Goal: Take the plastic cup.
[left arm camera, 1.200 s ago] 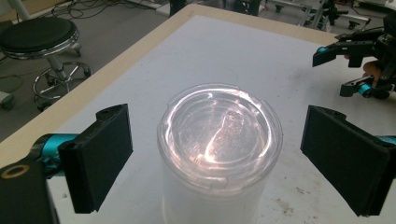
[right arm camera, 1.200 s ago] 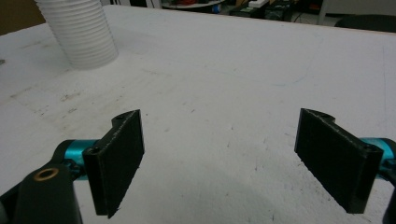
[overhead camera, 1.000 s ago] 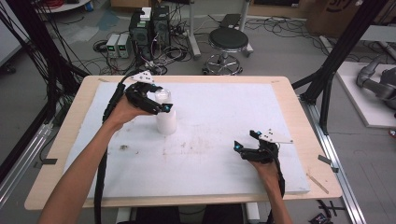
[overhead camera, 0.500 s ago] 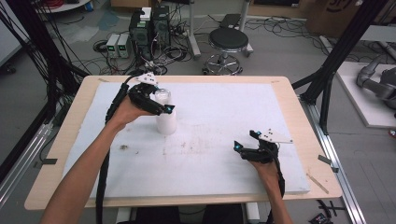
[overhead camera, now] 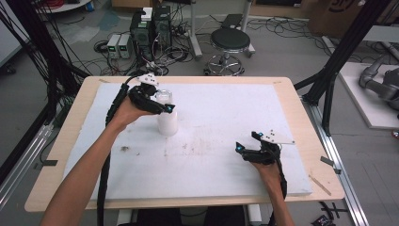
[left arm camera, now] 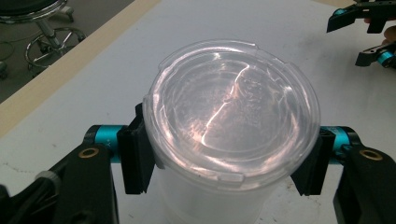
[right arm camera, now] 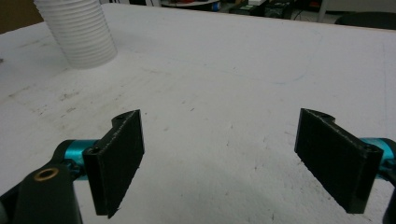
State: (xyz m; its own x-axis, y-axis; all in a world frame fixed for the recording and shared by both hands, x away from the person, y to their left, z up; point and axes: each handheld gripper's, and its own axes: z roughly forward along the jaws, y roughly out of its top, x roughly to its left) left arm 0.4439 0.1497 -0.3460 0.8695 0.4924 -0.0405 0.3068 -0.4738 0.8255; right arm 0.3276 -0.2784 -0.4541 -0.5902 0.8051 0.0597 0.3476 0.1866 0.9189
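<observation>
A white ribbed plastic cup [overhead camera: 167,125] with a clear lid [left arm camera: 231,107] stands upright on the white board [overhead camera: 211,108], left of centre. My left gripper [left arm camera: 229,158] reaches over it from the left. Its jaws have just been closing, and both pads [left arm camera: 137,156] now press on the rim of the lid from either side. My right gripper [overhead camera: 247,141] rests low near the board's front right, open, with nothing between its jaws [right arm camera: 224,158]. From there the cup [right arm camera: 77,32] is seen far off at the upper left.
The white board lies on a wooden table [overhead camera: 301,113]. Beyond the far edge are a black stool [overhead camera: 229,42], computer boxes [overhead camera: 150,26] and loose cables on the floor. Black frame posts [overhead camera: 339,61] stand at both sides. Faint smudges mark the board's middle.
The left gripper's jaws have closed in on the cup's lid, from wide apart to touching its rim. Both hands have stayed in place.
</observation>
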